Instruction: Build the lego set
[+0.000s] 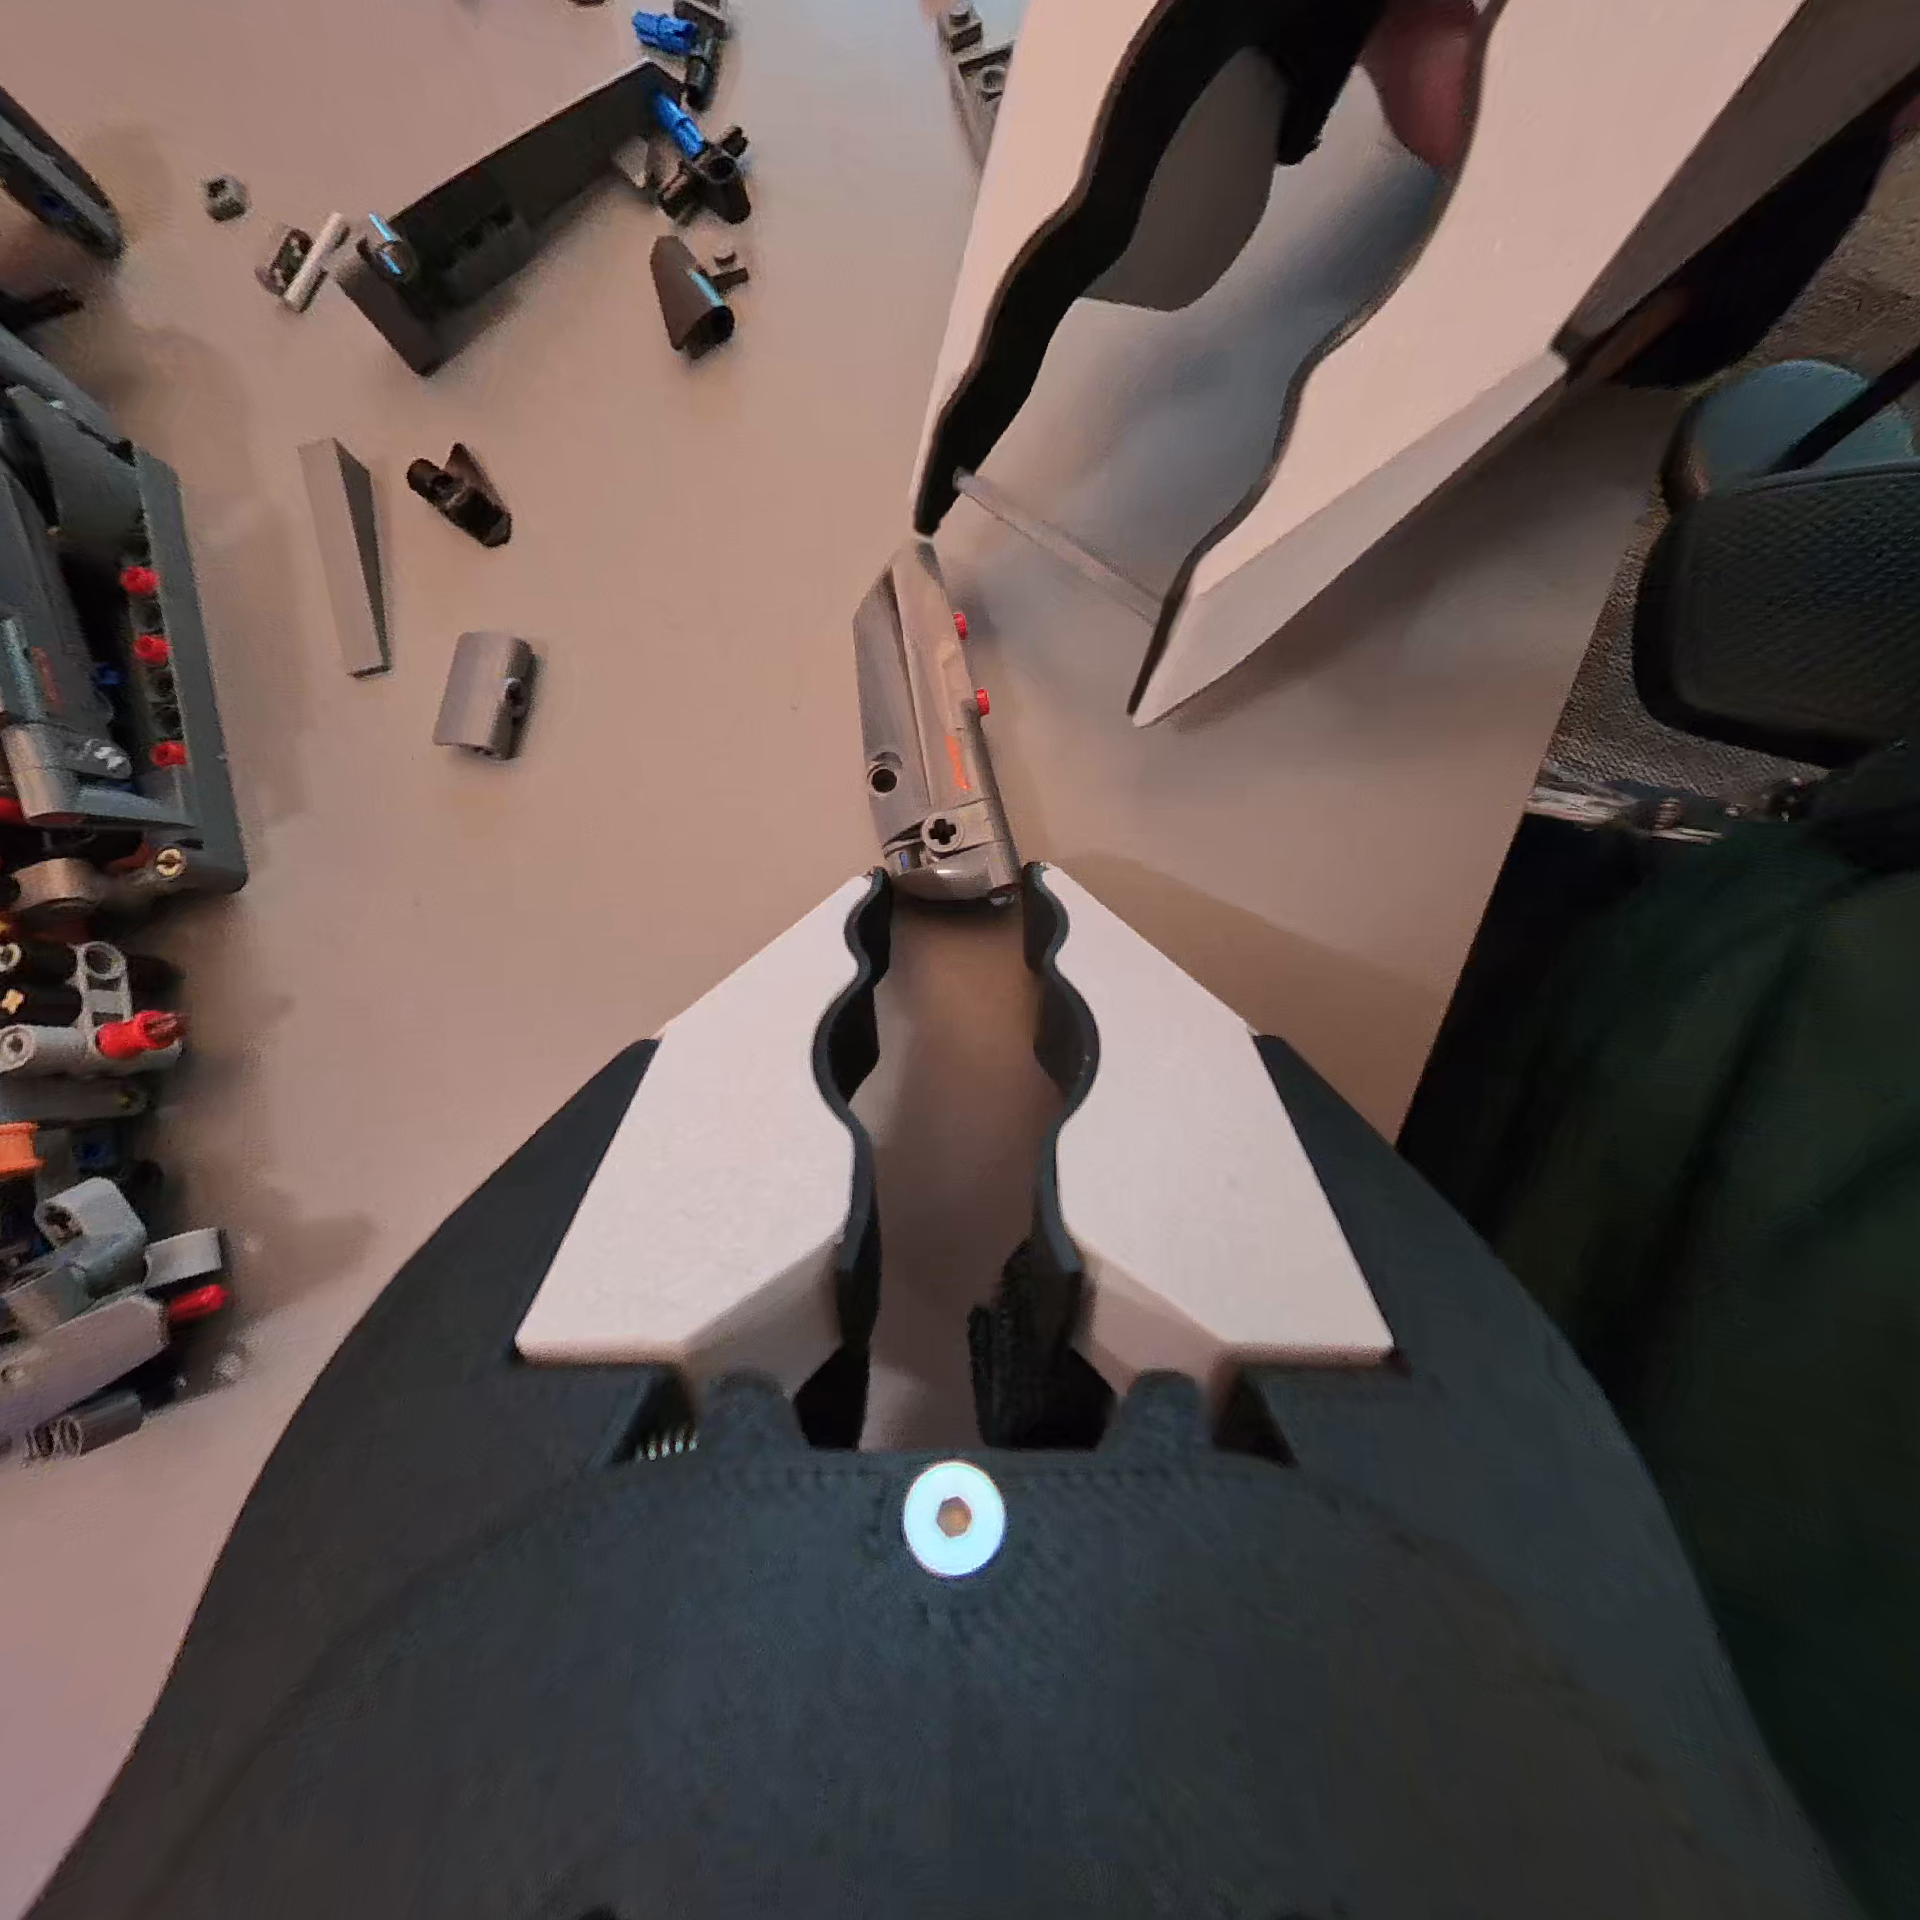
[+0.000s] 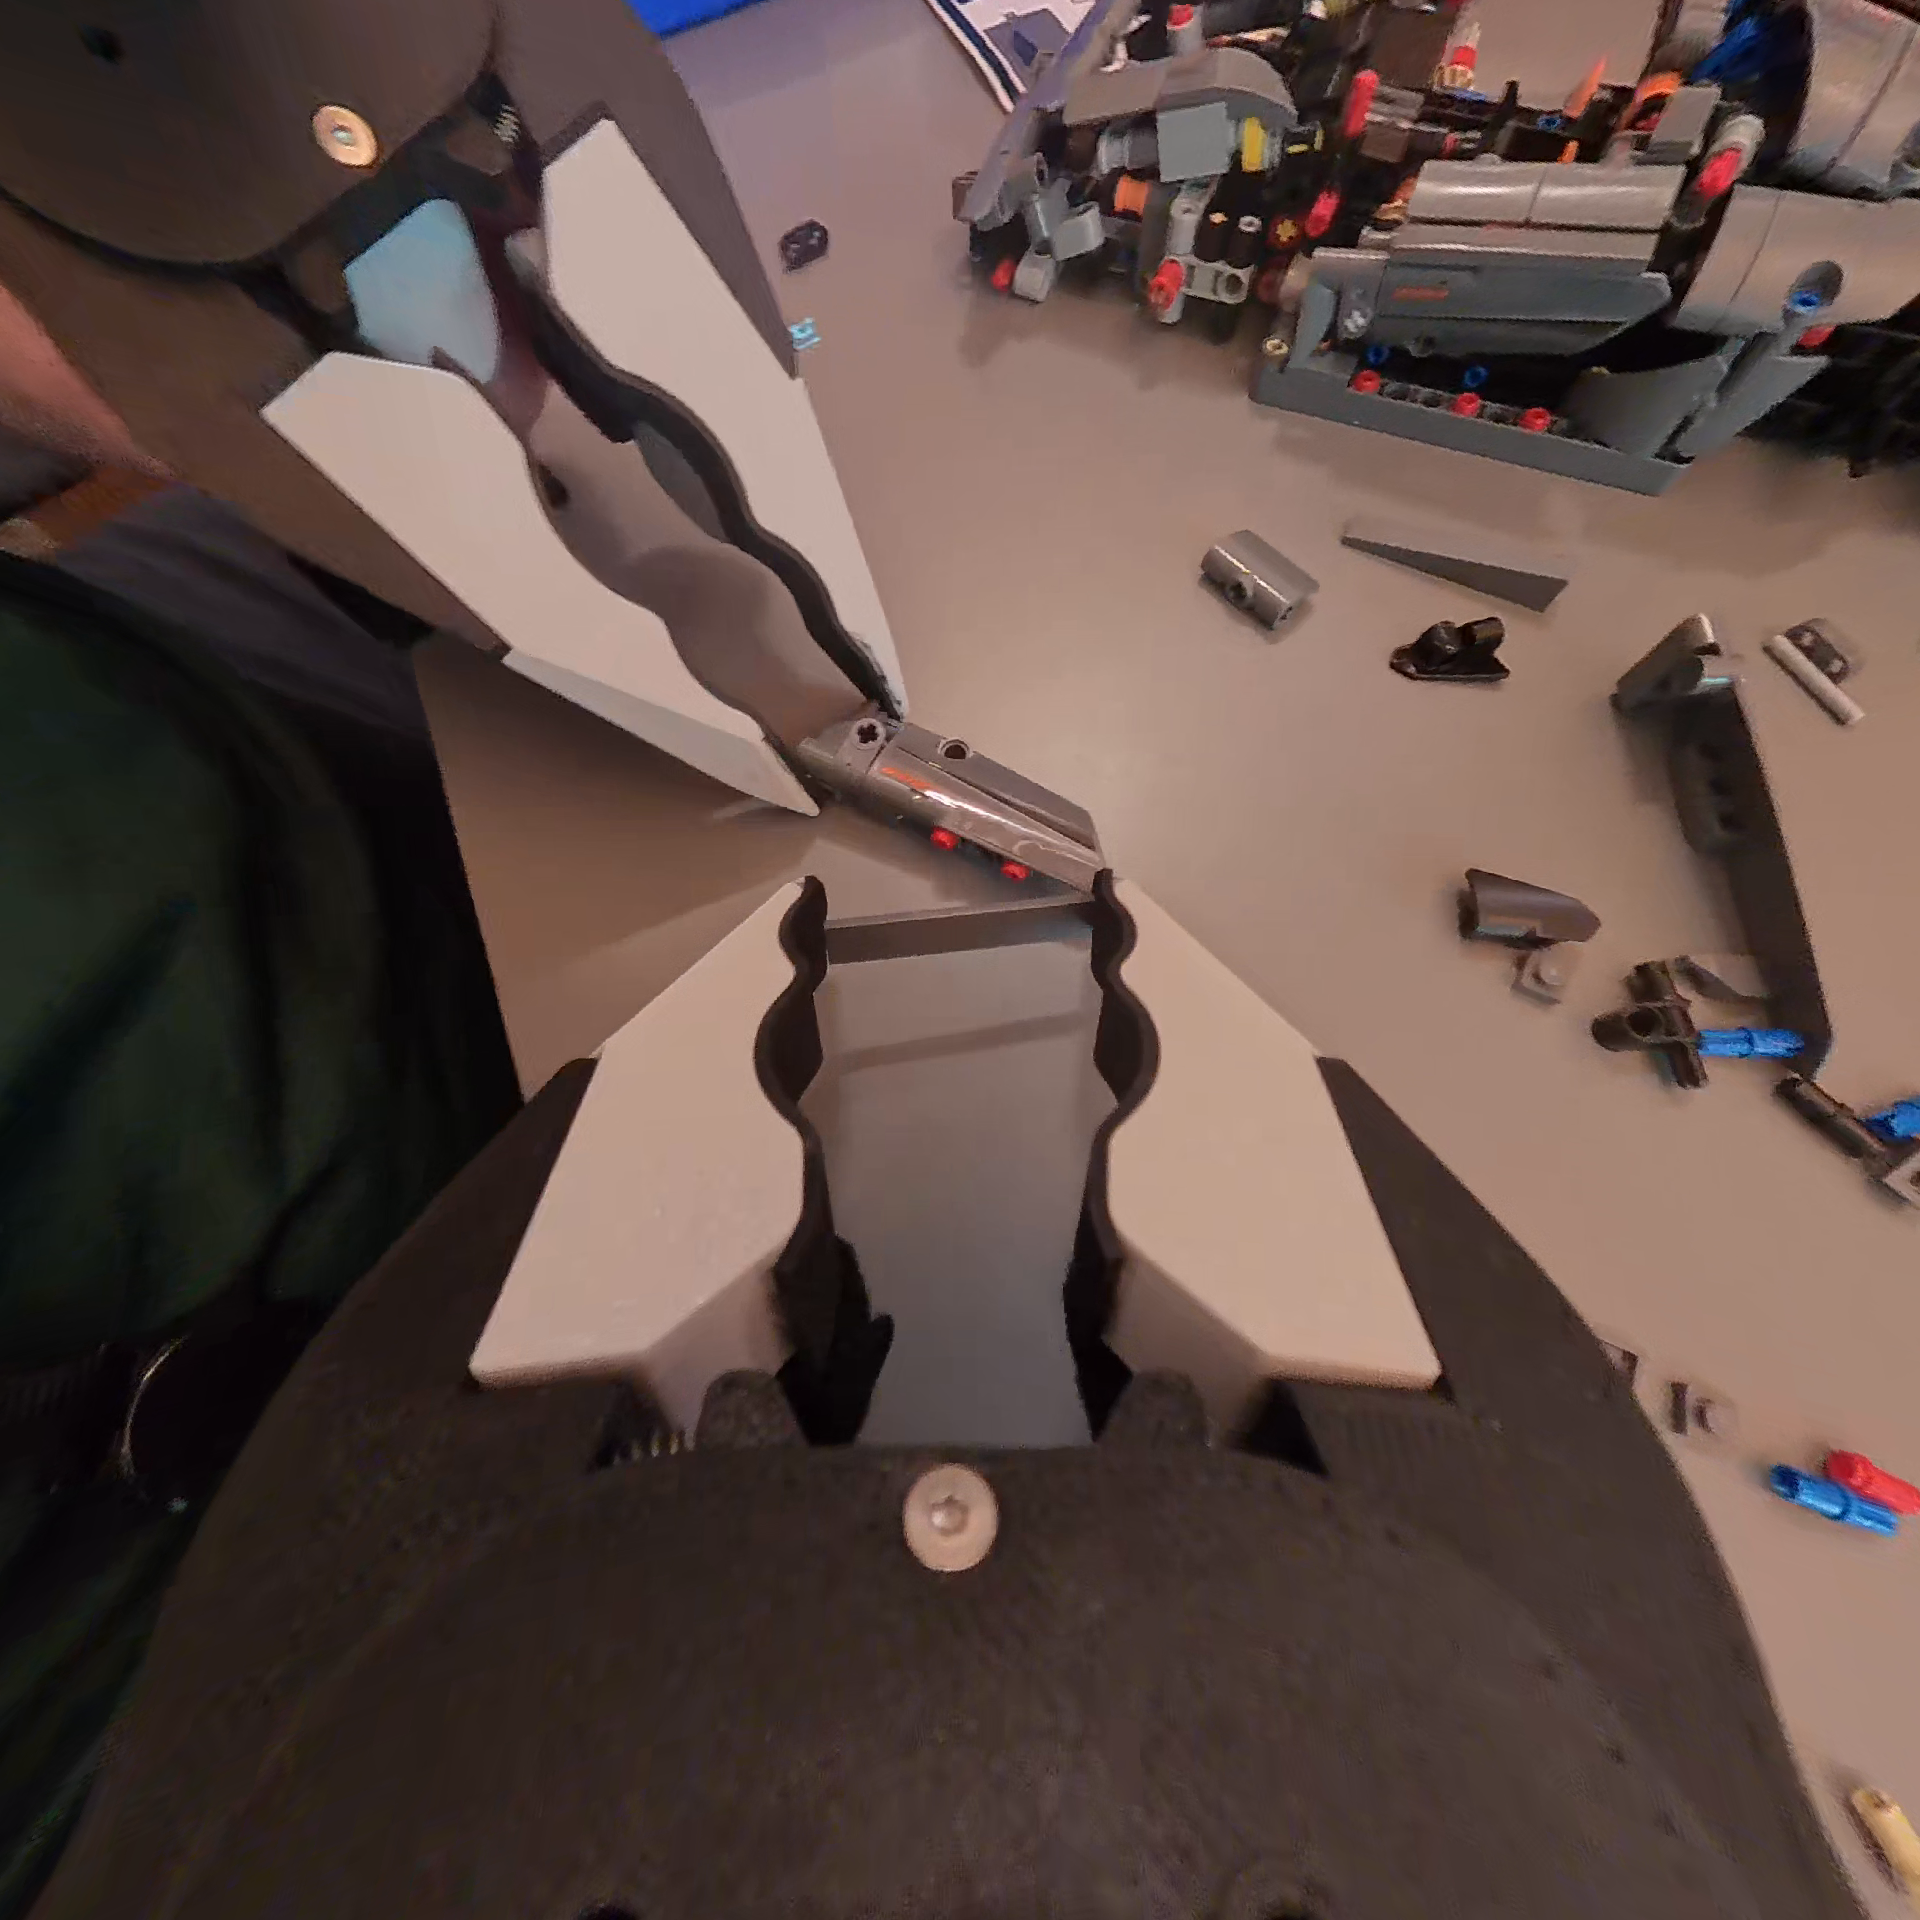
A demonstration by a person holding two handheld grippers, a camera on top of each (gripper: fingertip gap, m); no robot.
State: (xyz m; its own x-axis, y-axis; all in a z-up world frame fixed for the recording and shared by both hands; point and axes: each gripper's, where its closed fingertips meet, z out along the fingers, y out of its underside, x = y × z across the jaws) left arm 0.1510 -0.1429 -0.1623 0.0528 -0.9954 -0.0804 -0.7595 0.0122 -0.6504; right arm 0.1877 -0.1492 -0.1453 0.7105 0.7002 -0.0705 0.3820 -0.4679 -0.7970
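Two grippers meet at a small grey sub-assembly near the table edge.

On the left lies the big grey model (image 1: 104,665) with red pins, then loose parts: a smooth grey wedge (image 1: 348,556) and a short grey connector (image 1: 483,691). In the middle, the left gripper (image 1: 954,883) has its fingers nearly closed on the rounded end of the grey sub-assembly (image 1: 925,727), a glossy tapered piece with red pins on its side, resting on the matte table (image 1: 644,727). To the right, the right gripper (image 2: 951,894) stands half open around a thin grey plate (image 2: 956,920), its tip touching the far end of the sub-assembly. I think the holding hand should stay firm, and the plate should come in straight, not tilted.
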